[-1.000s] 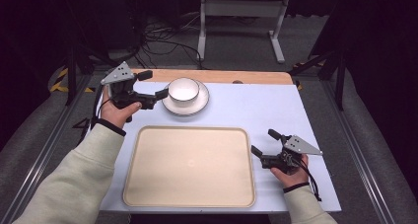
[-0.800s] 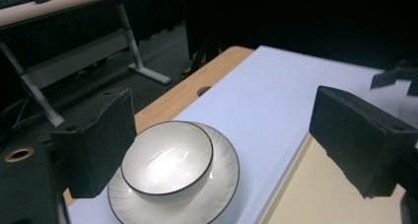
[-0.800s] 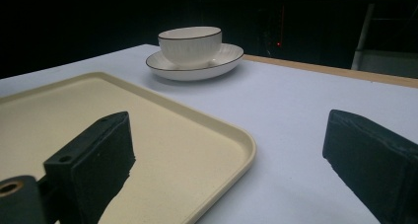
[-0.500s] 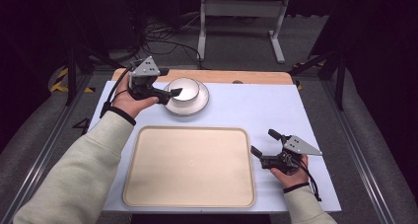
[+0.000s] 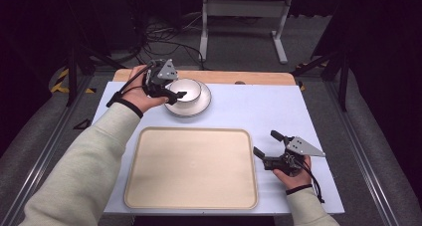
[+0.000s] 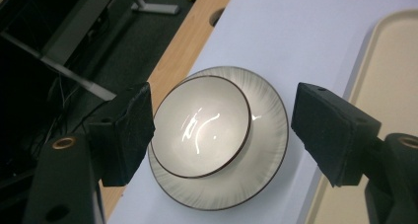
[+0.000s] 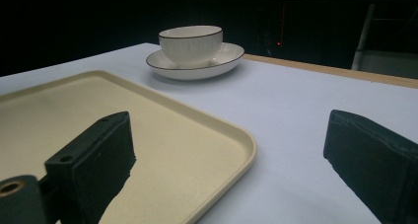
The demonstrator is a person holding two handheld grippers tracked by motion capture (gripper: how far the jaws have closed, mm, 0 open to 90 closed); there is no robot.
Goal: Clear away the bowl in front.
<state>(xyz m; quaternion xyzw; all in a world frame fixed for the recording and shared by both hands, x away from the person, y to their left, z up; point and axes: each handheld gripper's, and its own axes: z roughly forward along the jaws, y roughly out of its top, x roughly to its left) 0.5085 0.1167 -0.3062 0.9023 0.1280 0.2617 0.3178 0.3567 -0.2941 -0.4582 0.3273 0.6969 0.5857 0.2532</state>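
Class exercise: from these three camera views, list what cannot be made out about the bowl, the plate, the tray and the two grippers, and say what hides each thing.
- Bowl: high view, its near-left rim is covered by the left gripper; contact cannot be told.
- Plate: left gripper view, its near-left rim sits behind the black jaw.
- Tray: right gripper view, cut off by the left and bottom edges.
- Right gripper: high view, too small to tell whether it touches the table.

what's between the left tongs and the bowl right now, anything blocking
Nothing visible. The left tongs hang open directly above the bowl, which sits on the saucer. One jaw is on each side of the bowl, with only air between. The tray lies nearer the person, off that path.
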